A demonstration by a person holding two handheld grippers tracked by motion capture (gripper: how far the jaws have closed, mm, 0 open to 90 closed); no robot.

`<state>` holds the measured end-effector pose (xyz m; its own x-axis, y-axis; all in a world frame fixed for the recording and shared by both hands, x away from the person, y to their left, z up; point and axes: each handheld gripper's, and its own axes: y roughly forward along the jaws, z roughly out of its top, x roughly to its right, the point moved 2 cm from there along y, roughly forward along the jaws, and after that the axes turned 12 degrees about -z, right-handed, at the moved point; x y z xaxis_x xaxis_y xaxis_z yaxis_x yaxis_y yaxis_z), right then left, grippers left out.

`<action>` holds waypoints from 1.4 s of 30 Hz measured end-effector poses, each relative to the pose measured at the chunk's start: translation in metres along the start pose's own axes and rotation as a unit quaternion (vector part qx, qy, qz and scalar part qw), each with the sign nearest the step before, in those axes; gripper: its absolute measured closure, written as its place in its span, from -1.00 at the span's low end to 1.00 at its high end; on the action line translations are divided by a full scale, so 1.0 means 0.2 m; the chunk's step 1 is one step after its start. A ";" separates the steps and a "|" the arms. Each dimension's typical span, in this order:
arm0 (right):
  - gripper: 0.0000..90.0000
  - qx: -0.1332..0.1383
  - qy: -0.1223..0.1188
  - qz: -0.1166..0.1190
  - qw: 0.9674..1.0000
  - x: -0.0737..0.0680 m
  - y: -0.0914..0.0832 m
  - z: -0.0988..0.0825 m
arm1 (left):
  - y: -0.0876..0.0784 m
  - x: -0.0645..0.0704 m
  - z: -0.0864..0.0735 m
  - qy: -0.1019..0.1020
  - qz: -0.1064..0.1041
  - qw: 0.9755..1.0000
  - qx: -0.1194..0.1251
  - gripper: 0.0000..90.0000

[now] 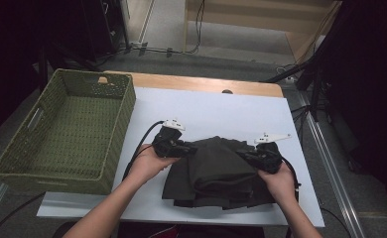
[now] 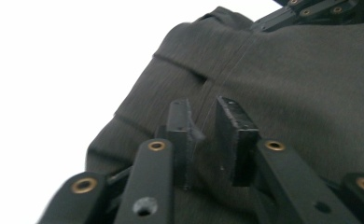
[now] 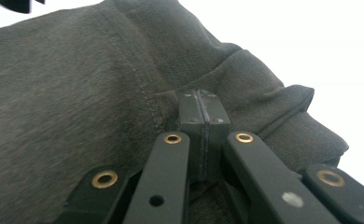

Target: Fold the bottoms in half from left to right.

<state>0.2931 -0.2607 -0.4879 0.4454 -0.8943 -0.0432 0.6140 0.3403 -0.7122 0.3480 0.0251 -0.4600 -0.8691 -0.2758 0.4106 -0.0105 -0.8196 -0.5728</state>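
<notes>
Left tongs (image 2: 203, 116): in the left gripper view the two black jaws stand narrowly apart, with a slim gap between the pads. A thin ridge of the dark grey-brown folded cloth garment (image 2: 283, 79) rises into that gap along a stitched seam; the pads do not visibly press on it. The same view shows part of the other gripper at the top right edge, resting on the garment.

Right tongs (image 3: 201, 107): in the right gripper view the jaws are fully together, pad against pad, pinching a fold of the garment (image 3: 68, 93) at their tips. Beyond the tips the cloth lies in several stacked layers whose edges step down to the white surface.

The high view gives the overall layout. The left tongs (image 1: 189, 147) meet the garment's left edge and the right tongs (image 1: 245, 154) meet its right edge, each held in one hand, with cables trailing behind. The garment (image 1: 216, 171) lies folded on the white-covered counter (image 1: 216, 109), near the front edge, between the two hands. A green woven rectangular basket (image 1: 124, 116) stands at the counter's left side, well apart from the garment. The individual jaw spacing cannot be read from this view.
</notes>
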 end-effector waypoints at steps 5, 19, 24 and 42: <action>0.94 0.006 -0.006 0.001 1.000 -0.03 -0.02 0.00 | 0.06 -0.03 0.04 0.003 -0.004 1.000 -0.009 0.93; 0.94 0.007 -0.002 0.005 1.000 -0.04 -0.04 -0.04 | 0.20 -0.07 0.08 0.005 -0.003 1.000 -0.015 0.92; 0.94 0.006 -0.003 0.007 1.000 -0.05 -0.05 -0.05 | 0.22 -0.06 0.05 0.003 -0.011 1.000 -0.020 0.93; 0.93 -0.012 -0.017 0.019 1.000 -0.11 -0.09 -0.13 | 0.24 0.06 -0.06 0.022 -0.019 0.999 -0.031 1.00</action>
<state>0.2548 -0.2546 -0.4925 0.4897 -0.8706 -0.0478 0.5803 0.3663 -0.7274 0.3316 -0.0116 -0.4909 -0.8884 -0.2217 0.4020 -0.0735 -0.7956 -0.6013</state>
